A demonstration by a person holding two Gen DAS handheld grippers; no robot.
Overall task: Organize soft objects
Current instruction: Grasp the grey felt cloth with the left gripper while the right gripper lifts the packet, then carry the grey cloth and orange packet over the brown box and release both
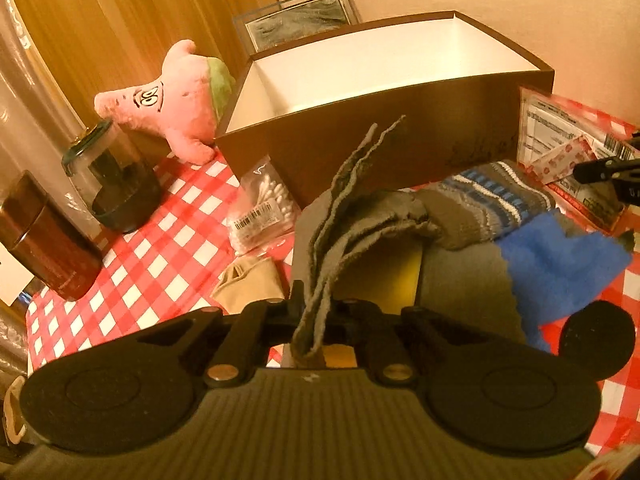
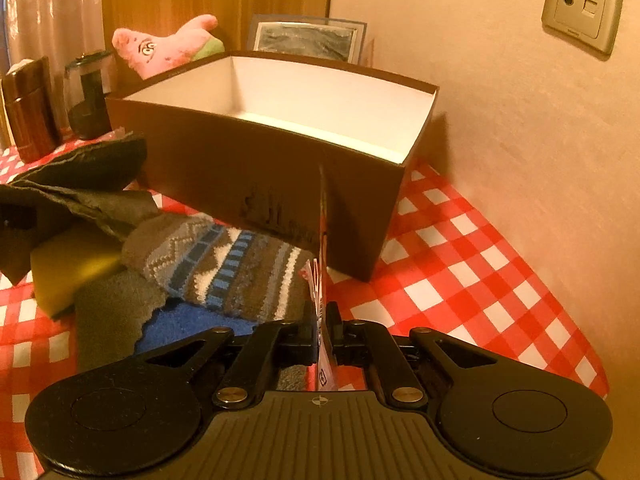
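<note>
Left wrist view: left gripper is clamped on a bunched grey cloth, lifted in front of the brown box on the checked bench. Right gripper pinches a flat plastic packet edge-on, beside the patterned sock

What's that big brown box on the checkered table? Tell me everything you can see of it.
The brown box is a rectangular, lidless container that looks like cardboard, dark brown outside and plain white inside. What shows of its inside is empty. It stands upright on the red-and-white checkered tablecloth, close to the wall. A faint dark print marks its front face. A pink plush toy sits beside one end, a framed picture behind, and a patterned knit sock lies in front.
</note>
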